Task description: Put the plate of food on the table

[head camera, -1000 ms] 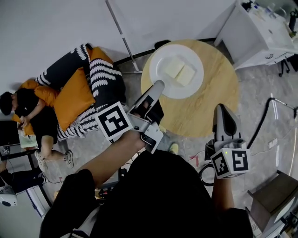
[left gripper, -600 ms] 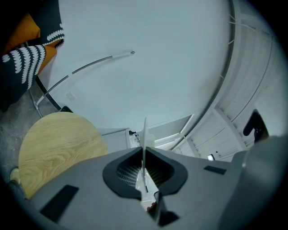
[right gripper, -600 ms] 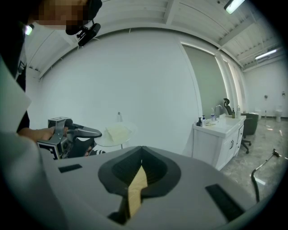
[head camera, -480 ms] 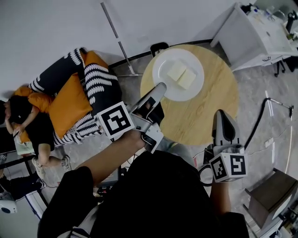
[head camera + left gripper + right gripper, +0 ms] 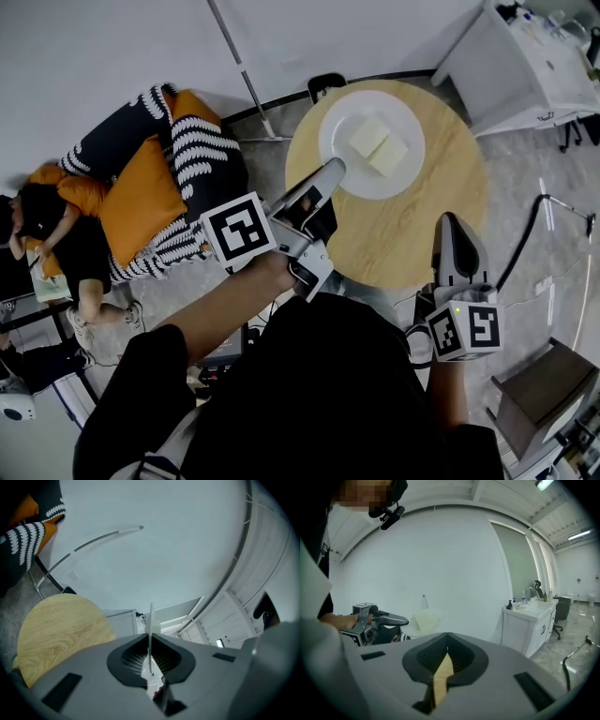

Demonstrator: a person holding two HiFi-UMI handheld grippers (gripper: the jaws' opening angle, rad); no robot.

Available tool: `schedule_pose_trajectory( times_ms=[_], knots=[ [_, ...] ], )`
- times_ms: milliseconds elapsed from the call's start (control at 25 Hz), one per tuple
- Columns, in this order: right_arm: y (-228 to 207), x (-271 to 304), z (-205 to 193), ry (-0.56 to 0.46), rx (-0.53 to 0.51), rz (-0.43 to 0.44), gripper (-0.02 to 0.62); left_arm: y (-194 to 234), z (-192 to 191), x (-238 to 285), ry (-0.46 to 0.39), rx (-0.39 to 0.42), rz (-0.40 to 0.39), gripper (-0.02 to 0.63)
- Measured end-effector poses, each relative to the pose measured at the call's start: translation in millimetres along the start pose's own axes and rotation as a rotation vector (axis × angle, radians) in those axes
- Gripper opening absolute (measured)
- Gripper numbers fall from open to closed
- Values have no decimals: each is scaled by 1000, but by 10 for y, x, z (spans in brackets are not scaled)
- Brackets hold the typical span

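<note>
Over the round wooden table (image 5: 412,225), the left gripper (image 5: 330,171) reaches forward on a bare, outstretched forearm (image 5: 220,309). Its fingers are clenched on the near rim of the white plate (image 5: 342,122), and the left gripper view shows that rim edge-on, pinched between the pads (image 5: 140,660). The plate is level, held up above the table, with two pale square food slices (image 5: 380,147) on it. The right gripper (image 5: 453,225) sits by the table's near right edge, pointing forward, fingers closed together with nothing in them. Only markings: black-and-white square markers on each gripper's cube (image 5: 241,230).
</note>
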State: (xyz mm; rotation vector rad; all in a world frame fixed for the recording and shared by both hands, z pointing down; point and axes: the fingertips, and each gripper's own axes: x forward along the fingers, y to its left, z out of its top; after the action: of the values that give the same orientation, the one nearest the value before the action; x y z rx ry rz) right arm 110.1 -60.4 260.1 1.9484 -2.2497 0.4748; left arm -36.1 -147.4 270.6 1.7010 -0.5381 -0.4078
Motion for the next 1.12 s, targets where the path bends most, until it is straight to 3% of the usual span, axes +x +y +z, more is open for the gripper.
schedule_pose_trajectory(
  times_ms=[280, 720, 1120],
  knots=[
    [-462, -35, -58, 12, 6, 28, 9, 59, -285, 323, -5, 5, 34, 18],
    [-420, 17, -90, 31, -1, 30, 9, 145, -299, 305, 16, 5, 60, 18],
    [-400, 33, -421, 78, 48, 14, 9, 358, -466, 250, 79, -9, 103, 18]
  ],
)
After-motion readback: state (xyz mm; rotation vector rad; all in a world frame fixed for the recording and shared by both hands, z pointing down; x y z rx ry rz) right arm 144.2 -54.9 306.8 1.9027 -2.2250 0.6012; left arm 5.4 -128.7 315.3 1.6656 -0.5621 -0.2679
